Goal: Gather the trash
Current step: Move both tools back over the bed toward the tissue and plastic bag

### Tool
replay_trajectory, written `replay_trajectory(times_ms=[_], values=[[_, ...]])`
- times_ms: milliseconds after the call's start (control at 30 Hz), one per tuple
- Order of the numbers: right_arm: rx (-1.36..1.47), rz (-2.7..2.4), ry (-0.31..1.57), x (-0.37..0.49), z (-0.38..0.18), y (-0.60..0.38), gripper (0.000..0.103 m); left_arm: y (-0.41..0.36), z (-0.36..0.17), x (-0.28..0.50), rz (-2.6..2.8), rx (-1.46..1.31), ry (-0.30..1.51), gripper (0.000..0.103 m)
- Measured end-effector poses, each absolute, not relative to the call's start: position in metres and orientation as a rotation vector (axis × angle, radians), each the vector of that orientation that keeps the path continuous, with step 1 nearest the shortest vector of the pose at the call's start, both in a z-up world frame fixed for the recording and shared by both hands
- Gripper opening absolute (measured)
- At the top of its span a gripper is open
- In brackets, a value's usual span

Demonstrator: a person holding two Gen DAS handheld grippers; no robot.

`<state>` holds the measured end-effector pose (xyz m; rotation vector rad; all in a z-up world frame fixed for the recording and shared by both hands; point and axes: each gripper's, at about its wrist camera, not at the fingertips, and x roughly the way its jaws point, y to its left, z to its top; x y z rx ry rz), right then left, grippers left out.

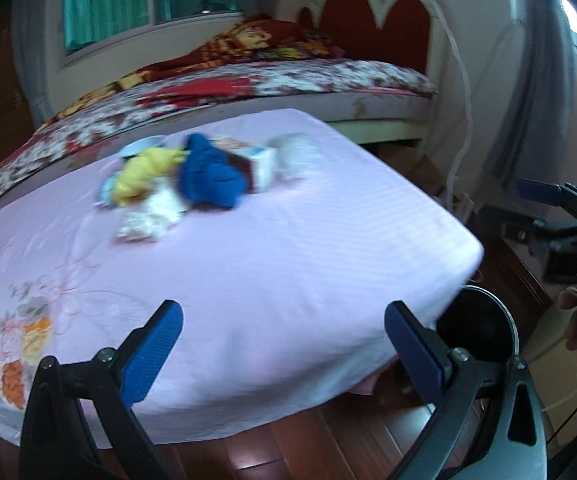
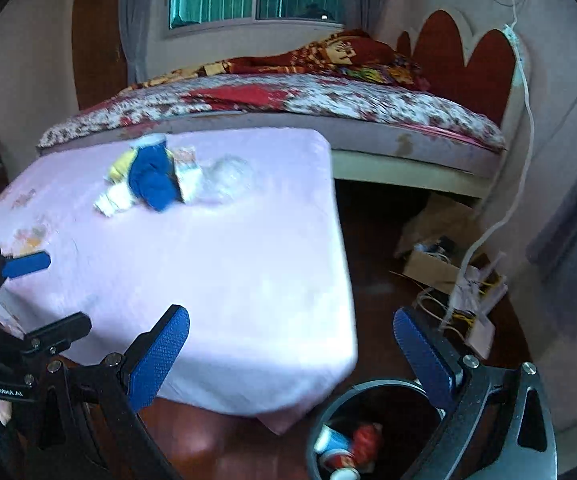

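**Both grippers empty over the near table edge; trash pile at far end**

My left gripper (image 1: pixel 284 344) fills the bottom of the left wrist view, jaws spread wide, nothing between them. Blue pads (image 1: pixel 152 356) frame the near edge of the table (image 1: pixel 248 264), which carries a pink cloth with a flower print at lower left.

My right gripper (image 2: pixel 290 356) sits at the bottom of the right wrist view, jaws also wide and empty. It hangs off the table's corner, partly above the bin (image 2: pixel 328 404) on the floor, lower centre-right of that frame.

Trash pile (image 1: pixel 192 184) lies upper centre-left in the left view, on the far half of the table (blurred, so detail is rough). What I can make out:
- blue cloth (image 1: pixel 208 176) in the middle
- yellow item (image 1: pixel 144 168) touching its left side
- white crumpled paper (image 1: pixel 148 216) just in front
- small carton (image 1: pixel 260 164) against the cloth's right
- clear plastic (image 1: pixel 298 150) at the right end

Bin already holds red, white and blue items (image 2: pixel 348 448); I cannot tell what they are.

Behind the table, a bed (image 2: pixel 328 100) with a floral cover and a red headboard (image 2: pixel 484 68), upper right. Cardboard box (image 2: pixel 432 264) and loose cables (image 2: pixel 448 312) on the floor, right of centre.
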<state>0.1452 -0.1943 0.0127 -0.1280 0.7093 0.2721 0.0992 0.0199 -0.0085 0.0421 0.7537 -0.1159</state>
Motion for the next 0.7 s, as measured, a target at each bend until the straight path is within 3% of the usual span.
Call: replay_trajectory(times_ms=[233, 567, 700], values=[[-0.102, 0.350, 0.704, 0.170, 0.013, -0.149, 0.103, 0.075, -0.016, 0.121, -0.024, -0.011, 0.764, 0.097], [-0.103, 0.364, 0.688, 0.211, 0.011, -0.109, 0.103, 0.116, -0.024, 0.160, -0.005, -0.044, 0.767, 0.083], [-0.130, 0.382, 0.698, 0.231, 0.007, -0.097, 0.096, 0.127, -0.030, 0.181, -0.016, -0.075, 0.778, 0.079]])
